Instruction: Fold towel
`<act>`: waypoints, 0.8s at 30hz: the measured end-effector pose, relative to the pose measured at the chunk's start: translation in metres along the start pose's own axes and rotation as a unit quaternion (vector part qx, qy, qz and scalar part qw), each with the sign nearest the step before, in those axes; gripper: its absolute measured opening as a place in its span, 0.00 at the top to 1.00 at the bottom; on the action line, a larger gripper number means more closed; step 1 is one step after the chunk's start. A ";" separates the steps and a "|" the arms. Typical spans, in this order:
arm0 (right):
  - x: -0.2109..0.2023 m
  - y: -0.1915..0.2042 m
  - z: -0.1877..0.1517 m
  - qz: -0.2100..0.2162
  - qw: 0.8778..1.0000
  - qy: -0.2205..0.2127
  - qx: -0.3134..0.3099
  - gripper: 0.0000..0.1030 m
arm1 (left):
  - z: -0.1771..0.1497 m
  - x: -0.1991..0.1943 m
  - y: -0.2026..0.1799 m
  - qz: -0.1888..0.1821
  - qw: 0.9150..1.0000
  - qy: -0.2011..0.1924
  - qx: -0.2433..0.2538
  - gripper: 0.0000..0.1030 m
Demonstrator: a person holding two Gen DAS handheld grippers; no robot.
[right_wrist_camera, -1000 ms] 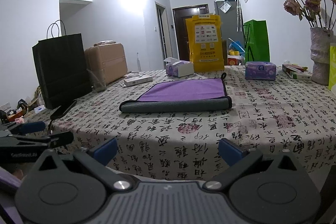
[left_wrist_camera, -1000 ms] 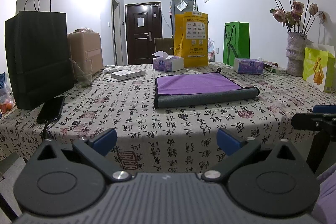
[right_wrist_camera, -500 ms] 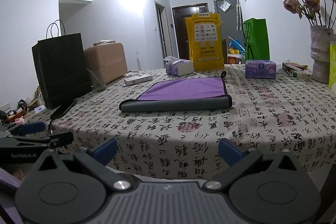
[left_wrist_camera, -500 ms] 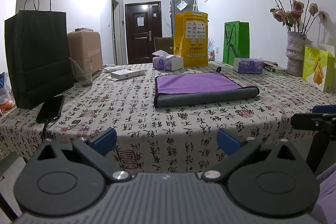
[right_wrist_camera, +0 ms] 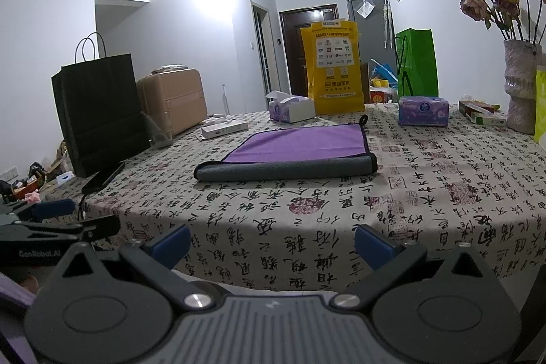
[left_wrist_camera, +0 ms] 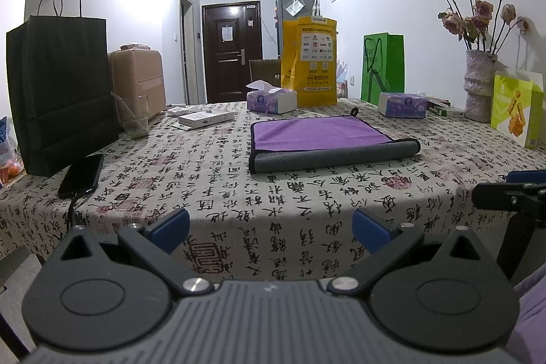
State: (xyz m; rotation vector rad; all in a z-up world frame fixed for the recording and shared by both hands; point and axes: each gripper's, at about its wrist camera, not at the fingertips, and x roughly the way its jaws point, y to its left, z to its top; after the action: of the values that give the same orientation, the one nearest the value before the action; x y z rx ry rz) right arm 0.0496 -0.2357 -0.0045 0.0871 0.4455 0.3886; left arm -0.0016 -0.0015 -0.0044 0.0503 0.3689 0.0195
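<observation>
A purple towel with a grey underside lies flat in the middle of the table, its near edge folded over into a grey band. It also shows in the right wrist view. My left gripper is open and empty, held off the table's near edge, well short of the towel. My right gripper is open and empty, also off the near edge. Each gripper shows at the edge of the other's view: the right one, the left one.
A patterned tablecloth covers the table. A black paper bag, a phone and a glass stand at the left. Tissue boxes, a yellow bag, a green bag and a flower vase line the back and right.
</observation>
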 end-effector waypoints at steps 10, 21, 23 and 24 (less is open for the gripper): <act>0.000 0.000 0.000 -0.001 1.000 0.000 0.000 0.00 | 0.001 0.000 0.000 0.001 1.000 -0.004 0.004 0.00; 0.000 -0.002 0.001 0.000 1.000 0.000 0.002 0.00 | 0.002 0.000 0.000 0.001 1.000 -0.004 0.004 0.00; 0.001 -0.004 0.003 0.000 1.000 0.001 0.004 0.00 | 0.002 0.001 0.000 0.001 1.000 -0.003 0.004 0.00; 0.001 -0.004 0.003 0.001 1.000 0.001 0.004 0.00 | 0.003 0.001 0.000 0.000 1.000 -0.003 0.004 0.00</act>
State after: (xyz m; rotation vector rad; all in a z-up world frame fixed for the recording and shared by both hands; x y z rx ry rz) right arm 0.0532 -0.2392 -0.0027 0.0950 0.4491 0.3879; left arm 0.0000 -0.0013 -0.0020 0.0581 0.3632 0.0190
